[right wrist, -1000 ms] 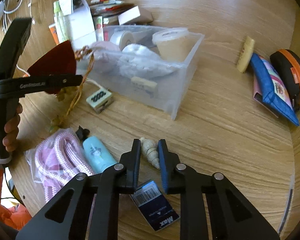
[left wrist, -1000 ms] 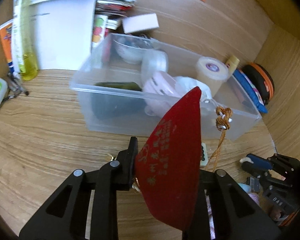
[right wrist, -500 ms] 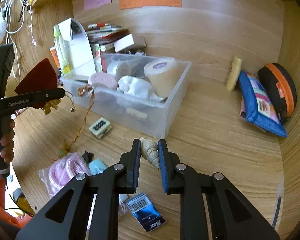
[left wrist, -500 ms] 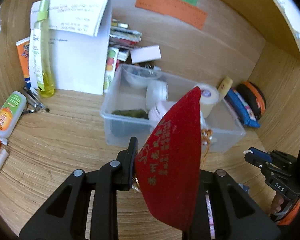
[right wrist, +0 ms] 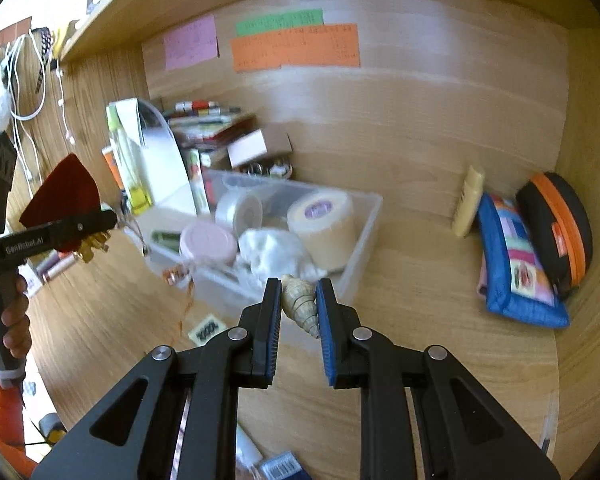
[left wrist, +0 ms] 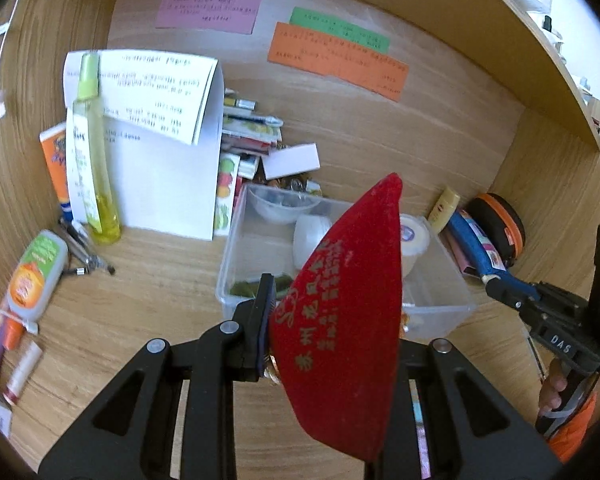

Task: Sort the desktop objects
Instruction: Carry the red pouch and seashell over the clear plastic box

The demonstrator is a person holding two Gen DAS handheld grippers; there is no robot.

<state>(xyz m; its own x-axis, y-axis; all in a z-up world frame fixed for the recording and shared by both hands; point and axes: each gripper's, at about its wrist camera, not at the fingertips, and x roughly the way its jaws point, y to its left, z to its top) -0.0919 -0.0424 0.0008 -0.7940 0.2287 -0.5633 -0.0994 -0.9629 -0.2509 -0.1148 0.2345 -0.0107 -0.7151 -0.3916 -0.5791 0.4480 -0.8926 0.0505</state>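
Inside, clear bin (right wrist: 364,216) holds tape rolls (right wrist: 324,224), pink-lidded jar (right wrist: 208,240)

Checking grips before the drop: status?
Left claw shut on red pouch. Right claw shut on spiral shell. Both held above the desk, clear bin ahead. Nothing in the way.

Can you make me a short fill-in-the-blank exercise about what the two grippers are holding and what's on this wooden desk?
1. The right gripper is shut on a beige spiral ____.
2. The left gripper grips a flat velvet pouch with gold lettering, coloured ____.
3. The clear plastic storage bin holds a round jar whose lid is ____.
4. On the back wall, the green paper note sits directly above the ____ one.

Missing words: seashell; red; pink; orange
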